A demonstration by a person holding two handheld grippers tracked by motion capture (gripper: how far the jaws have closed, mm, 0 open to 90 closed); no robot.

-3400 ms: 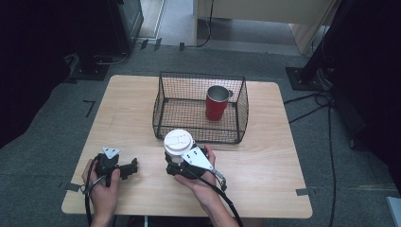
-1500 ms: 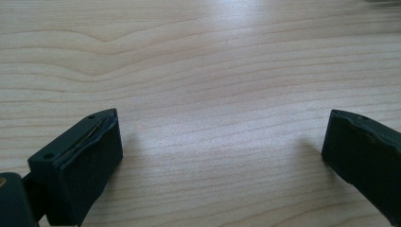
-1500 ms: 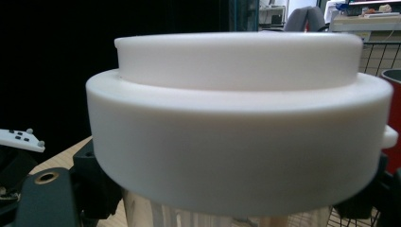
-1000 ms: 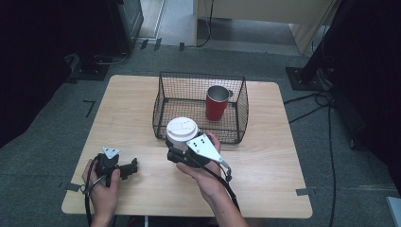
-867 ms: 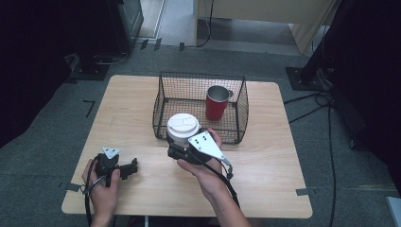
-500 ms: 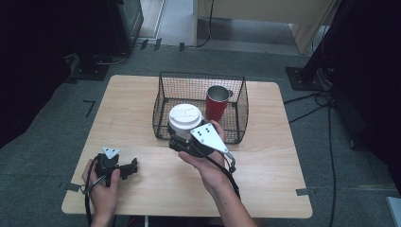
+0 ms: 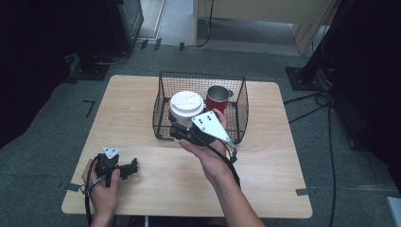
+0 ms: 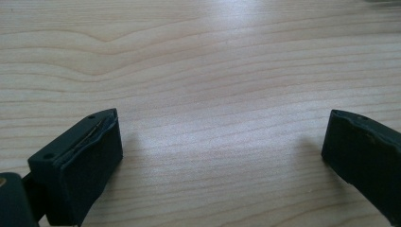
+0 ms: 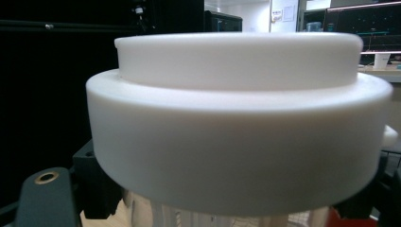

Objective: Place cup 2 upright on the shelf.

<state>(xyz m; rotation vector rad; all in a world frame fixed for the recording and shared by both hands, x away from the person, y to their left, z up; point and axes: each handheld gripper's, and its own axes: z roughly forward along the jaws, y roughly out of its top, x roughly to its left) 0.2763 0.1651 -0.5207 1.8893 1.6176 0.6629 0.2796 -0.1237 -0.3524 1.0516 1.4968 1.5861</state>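
Observation:
A cup with a white lid (image 7: 186, 105) hangs in the air over the front left part of the black wire basket (image 7: 236, 120), with my right gripper (image 7: 182, 128) shut on its body below the lid. In the right gripper view the white lid (image 9: 241, 113) looms close above the jaws. A red mug (image 7: 216, 97) stands inside the basket at the back right. My left gripper (image 7: 131, 166) rests on the wooden table (image 7: 137, 109) near its front left corner, open; its fingers (image 8: 80, 161) stand wide apart over bare wood.
The basket sits at the middle back of the table. Black cables (image 7: 317, 101) and a stand base (image 7: 302, 78) lie on the grey floor to the right. Dark equipment (image 7: 127, 19) stands behind the table on the left.
My right gripper has lifted the lidded cup off the table and carried it up and back, over the basket's front rim. The left gripper has stayed put.

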